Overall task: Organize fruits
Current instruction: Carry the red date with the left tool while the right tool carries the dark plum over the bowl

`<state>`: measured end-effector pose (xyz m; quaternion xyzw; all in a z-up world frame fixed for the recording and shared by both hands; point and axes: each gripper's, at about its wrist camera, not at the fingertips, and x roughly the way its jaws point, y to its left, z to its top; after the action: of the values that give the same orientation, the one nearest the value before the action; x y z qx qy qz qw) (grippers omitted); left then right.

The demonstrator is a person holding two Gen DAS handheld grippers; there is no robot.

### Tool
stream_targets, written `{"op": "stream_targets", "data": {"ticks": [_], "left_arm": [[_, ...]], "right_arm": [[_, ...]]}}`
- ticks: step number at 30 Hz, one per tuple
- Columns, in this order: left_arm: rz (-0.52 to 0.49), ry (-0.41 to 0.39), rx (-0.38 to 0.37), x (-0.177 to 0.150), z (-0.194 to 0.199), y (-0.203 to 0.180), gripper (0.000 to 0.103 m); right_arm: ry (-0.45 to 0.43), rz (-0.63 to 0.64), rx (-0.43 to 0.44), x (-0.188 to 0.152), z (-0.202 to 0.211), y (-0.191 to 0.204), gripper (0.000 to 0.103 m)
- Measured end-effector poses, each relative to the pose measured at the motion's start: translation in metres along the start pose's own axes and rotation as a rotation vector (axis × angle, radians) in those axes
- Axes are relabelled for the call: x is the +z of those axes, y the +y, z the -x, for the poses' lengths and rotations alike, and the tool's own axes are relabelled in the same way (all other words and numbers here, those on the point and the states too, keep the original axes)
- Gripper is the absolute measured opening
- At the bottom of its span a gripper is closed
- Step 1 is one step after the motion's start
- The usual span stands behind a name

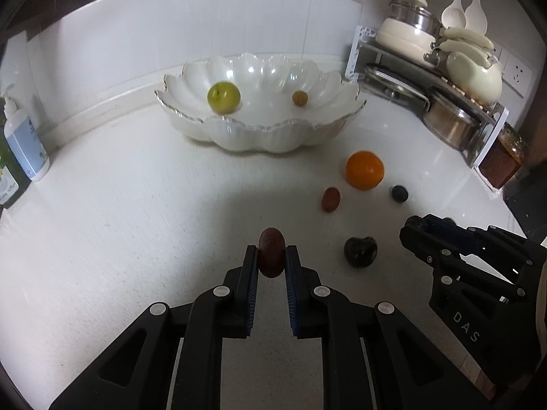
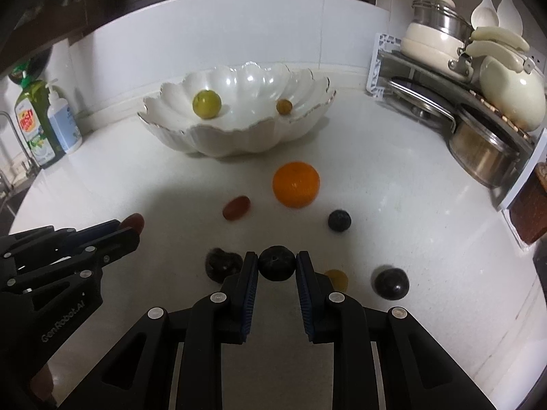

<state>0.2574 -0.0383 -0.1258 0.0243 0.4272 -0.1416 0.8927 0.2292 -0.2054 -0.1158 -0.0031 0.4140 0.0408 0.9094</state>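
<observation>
Our left gripper (image 1: 271,256) is clamped on a brown date (image 1: 271,252); our right gripper (image 2: 276,263) is clamped on a dark round fruit (image 2: 276,263). Between us and the scalloped bowl (image 2: 236,138), which holds a green fruit (image 2: 206,103) and a small tan one (image 2: 284,106), lie an orange (image 2: 296,183), a red date (image 2: 236,207) and a dark berry (image 2: 339,220). A pot rack (image 2: 478,102) stands at right.

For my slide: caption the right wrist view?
Right gripper shut on a dark round fruit, white scalloped bowl behind.
</observation>
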Motion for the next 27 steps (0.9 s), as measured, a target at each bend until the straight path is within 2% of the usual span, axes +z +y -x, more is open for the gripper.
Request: {"op": "stream_targets", "data": {"ticks": [27], "left_arm": [[0.004,-0.191,0.006,0.043,0.06,0.015,0.017]], "right_arm": [[-0.182,-0.006,0.041,0.05,0.05,0.017,0.024]]}}
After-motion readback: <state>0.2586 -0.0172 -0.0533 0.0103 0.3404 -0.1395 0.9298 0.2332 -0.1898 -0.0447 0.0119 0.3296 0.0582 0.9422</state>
